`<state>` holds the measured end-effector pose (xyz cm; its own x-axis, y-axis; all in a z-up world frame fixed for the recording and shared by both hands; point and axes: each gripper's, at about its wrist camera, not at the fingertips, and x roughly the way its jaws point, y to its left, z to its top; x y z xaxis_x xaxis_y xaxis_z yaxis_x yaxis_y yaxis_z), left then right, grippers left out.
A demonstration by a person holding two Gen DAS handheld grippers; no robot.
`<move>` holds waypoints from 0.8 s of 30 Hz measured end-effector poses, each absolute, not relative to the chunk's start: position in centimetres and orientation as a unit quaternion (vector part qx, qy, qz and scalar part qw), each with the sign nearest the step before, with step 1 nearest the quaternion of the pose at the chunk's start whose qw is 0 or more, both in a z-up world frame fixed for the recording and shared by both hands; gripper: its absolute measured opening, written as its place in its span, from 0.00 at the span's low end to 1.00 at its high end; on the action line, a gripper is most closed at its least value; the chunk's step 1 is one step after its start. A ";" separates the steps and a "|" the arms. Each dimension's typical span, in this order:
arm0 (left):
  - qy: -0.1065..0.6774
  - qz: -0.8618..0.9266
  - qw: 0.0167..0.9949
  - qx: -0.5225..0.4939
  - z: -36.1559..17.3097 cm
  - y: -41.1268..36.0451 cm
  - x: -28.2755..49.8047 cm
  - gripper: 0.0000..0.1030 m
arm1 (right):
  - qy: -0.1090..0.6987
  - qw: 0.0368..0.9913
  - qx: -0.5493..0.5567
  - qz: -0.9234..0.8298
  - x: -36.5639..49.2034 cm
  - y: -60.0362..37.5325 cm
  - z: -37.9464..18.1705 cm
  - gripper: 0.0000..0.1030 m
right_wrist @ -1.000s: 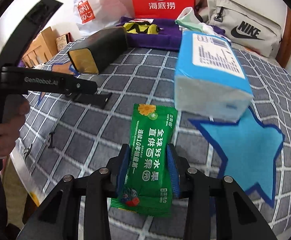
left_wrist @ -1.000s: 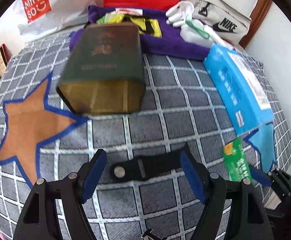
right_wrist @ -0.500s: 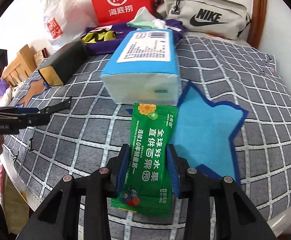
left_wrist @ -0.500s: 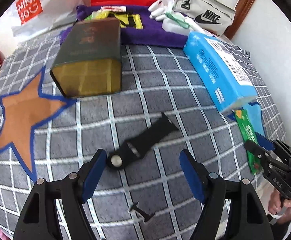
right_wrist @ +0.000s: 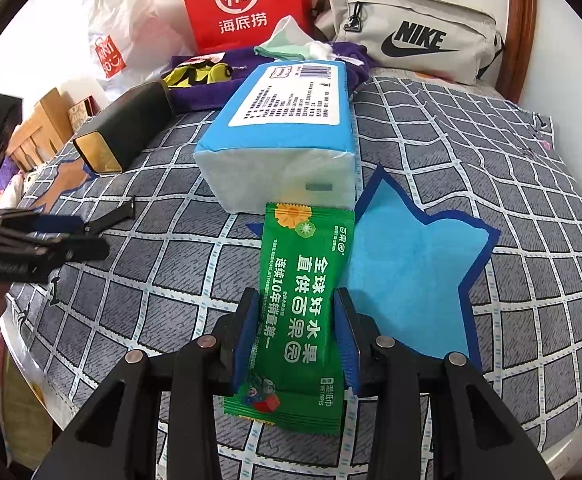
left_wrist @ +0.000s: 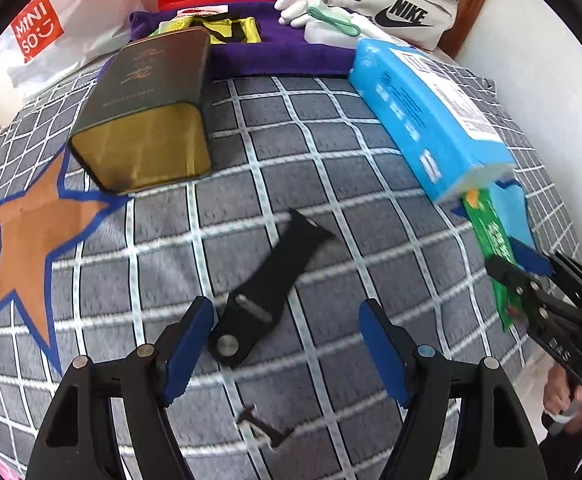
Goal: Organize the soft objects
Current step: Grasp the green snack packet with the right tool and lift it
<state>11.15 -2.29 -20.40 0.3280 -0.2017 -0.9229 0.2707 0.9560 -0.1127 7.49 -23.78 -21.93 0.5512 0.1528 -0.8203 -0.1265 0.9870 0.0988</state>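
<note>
My right gripper (right_wrist: 295, 334) is shut on a green wet-wipe packet (right_wrist: 303, 300), held above the near left part of the blue star patch (right_wrist: 415, 272), just in front of the blue tissue pack (right_wrist: 287, 128). The packet also shows in the left wrist view (left_wrist: 495, 252), with the right gripper (left_wrist: 531, 280) at the far right. My left gripper (left_wrist: 285, 344) is open and empty, its fingers on either side of the near end of a black watch strap (left_wrist: 267, 292) on the checked cloth. The tissue pack (left_wrist: 423, 120) lies to the right.
A dark tin box (left_wrist: 147, 112) lies by the orange star patch (left_wrist: 39, 236). At the back are a purple towel (left_wrist: 275, 48) with a yellow item, white gloves (left_wrist: 303, 4), a red bag (right_wrist: 243, 4), a Miniso bag (left_wrist: 51, 28) and a Nike pouch (right_wrist: 411, 40). A small black clip (left_wrist: 263, 426) lies near me.
My left gripper has moved down and closer to the black strap, whose end now lies between the open fingers. My right gripper has carried the green packet up to the tissue pack's front.
</note>
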 end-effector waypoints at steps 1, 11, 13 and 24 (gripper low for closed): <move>0.560 -0.140 0.816 0.036 -20.4 -2.3 11.1 0.69 | 0.465 0.881 0.013 0.080 7.5 -23.8 -21.9 0.37; 0.541 -0.140 0.827 0.065 -20.2 -3.5 12.1 0.24 | 0.462 0.883 0.028 0.077 7.4 -24.0 -22.0 0.37; 0.537 -0.143 0.829 0.064 -20.2 -3.2 11.9 0.23 | 0.462 0.883 0.024 0.075 7.4 -23.9 -22.0 0.37; 0.518 -0.157 0.837 0.080 -20.6 -5.3 12.3 0.21 | 0.461 0.884 0.022 0.073 7.8 -23.6 -22.1 0.39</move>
